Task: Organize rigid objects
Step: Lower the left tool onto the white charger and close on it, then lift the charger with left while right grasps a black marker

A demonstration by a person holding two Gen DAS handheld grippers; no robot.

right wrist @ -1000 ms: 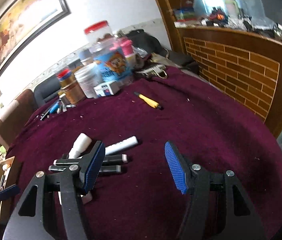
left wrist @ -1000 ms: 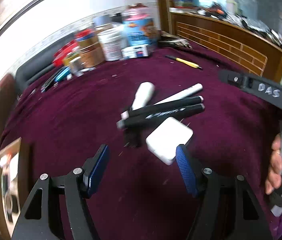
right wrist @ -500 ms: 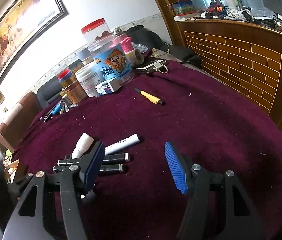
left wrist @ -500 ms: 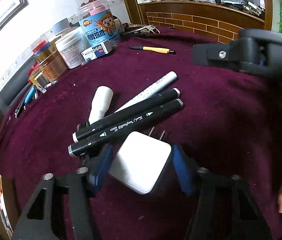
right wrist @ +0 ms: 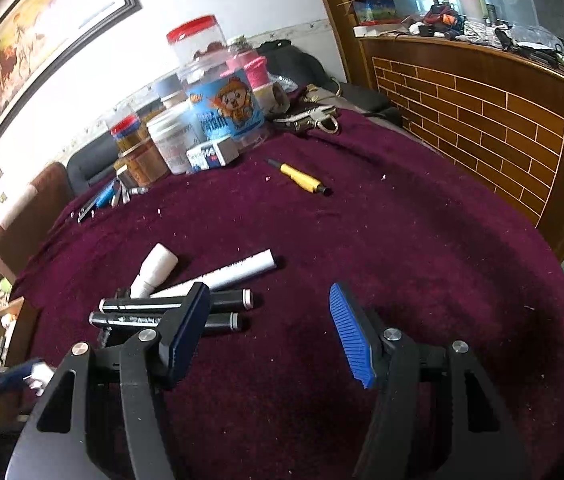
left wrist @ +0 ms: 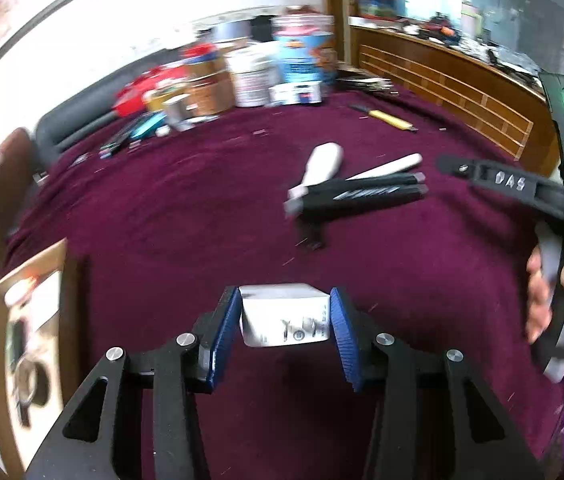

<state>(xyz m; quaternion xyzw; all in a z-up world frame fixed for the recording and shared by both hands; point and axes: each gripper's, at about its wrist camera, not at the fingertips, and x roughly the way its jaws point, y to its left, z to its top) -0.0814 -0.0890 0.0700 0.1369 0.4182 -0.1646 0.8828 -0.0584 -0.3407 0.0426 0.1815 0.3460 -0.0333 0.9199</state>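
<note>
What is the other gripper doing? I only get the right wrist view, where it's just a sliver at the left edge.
Observer: The left gripper is clamped on a white charger block; its jaws have just been closing on it.
Operator: Which side of the block faces that camera?
Observer: A face with small grey printed marks.
Operator: Who holds the gripper I'm looking along?
Observer: A person's hand wraps the grey handle of the right gripper, seen at the right edge of the left wrist view.
</note>
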